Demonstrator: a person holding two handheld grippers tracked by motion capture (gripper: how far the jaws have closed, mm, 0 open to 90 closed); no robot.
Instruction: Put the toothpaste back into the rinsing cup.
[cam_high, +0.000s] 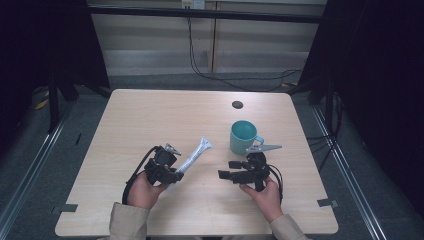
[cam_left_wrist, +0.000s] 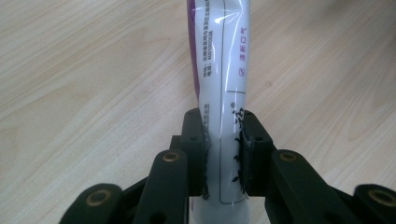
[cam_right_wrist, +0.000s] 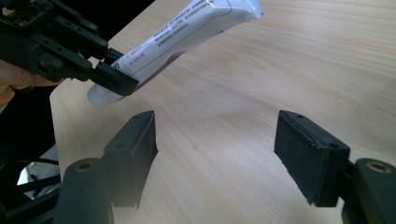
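Above the desk (cam_high: 150, 115), the left hand-held gripper (cam_left_wrist: 223, 154) is clamping the soft, light tube (cam_left_wrist: 222, 70) near its cap end, while the right hand-held gripper (cam_right_wrist: 224, 154) is gaping empty.

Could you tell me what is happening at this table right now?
A person holds a gripper in each hand over a wooden table. The left gripper is shut on a white tube, near its cap end, with the tube's flat end pointing away across the table. The right gripper is open and holds nothing, with the tube off to one side ahead of it. A teal mug stands on the table just beyond the right gripper, untouched.
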